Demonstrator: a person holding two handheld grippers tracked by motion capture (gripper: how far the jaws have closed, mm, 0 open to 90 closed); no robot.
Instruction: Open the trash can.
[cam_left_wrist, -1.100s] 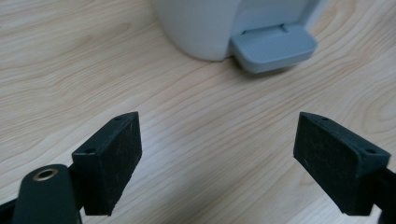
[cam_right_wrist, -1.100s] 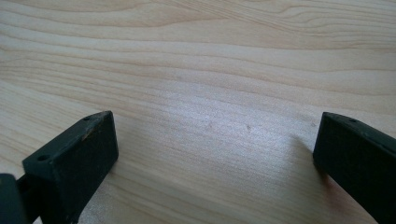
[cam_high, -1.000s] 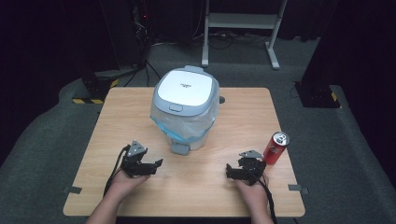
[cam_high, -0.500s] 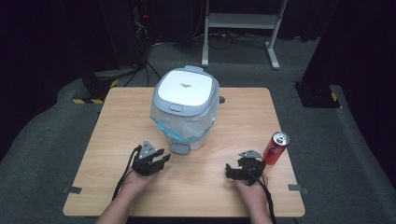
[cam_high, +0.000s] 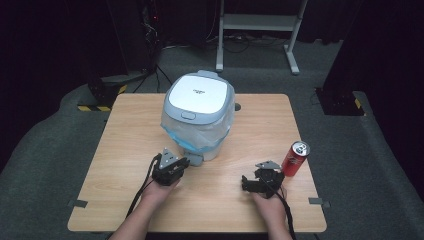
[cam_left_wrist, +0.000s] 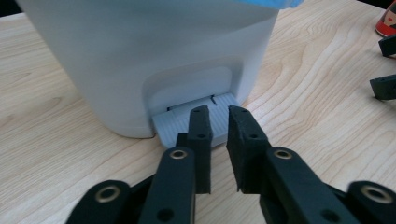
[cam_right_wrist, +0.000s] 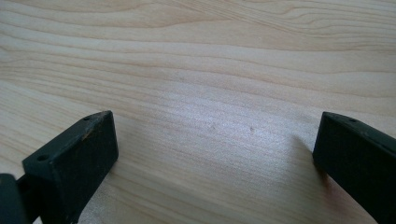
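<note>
Because a foot pedal (cam_left_wrist: 196, 122) juts from the base of the lidded white bin (cam_high: 199, 117) standing at table (cam_high: 325, 130) centre, the left gripper (cam_left_wrist: 218, 112), nearly closed and empty, is brought to it from seven o'clock, presumably for pressing, while the right gripper (cam_right_wrist: 215, 135) is kept wide open and empty at five o'clock.

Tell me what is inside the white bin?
The bin is shut by its lid, so its contents are hidden. A clear liner bag hangs out under the lid. The left tongs sit at its pedal.
</note>
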